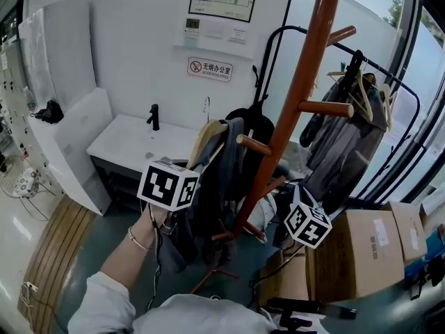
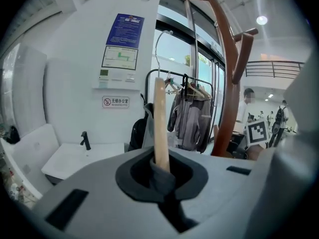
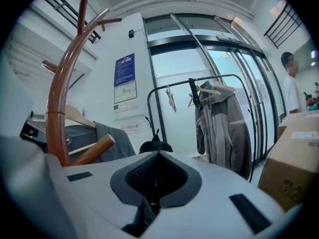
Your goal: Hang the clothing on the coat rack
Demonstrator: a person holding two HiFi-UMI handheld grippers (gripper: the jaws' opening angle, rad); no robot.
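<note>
The coat rack (image 1: pixel 299 89) is an orange-brown pole with wooden pegs (image 1: pixel 254 145). My left gripper (image 1: pixel 188 165) is shut on a wooden hanger (image 1: pixel 208 134) that carries a dark grey garment (image 1: pixel 226 179), just left of the pole. In the left gripper view the jaws (image 2: pixel 162 176) pinch the hanger's pale arm (image 2: pixel 160 123) along with a fold of grey cloth, and its wire hook (image 2: pixel 158 46) rises above. My right gripper (image 1: pixel 295 197) hovers right of the pole at a lower level. Its jaws (image 3: pixel 157 183) look shut, with the pole (image 3: pixel 57 118) and the garment (image 3: pixel 99 138) to their left.
A black clothes rail (image 1: pixel 389 75) with a grey jacket (image 1: pixel 348 145) on hangers stands behind right. Cardboard boxes (image 1: pixel 365 252) sit on the floor at right. A white sink counter (image 1: pixel 132 145) lies at left, a black bag (image 1: pixel 261 127) behind the rack. A person (image 3: pixel 291 83) stands far right.
</note>
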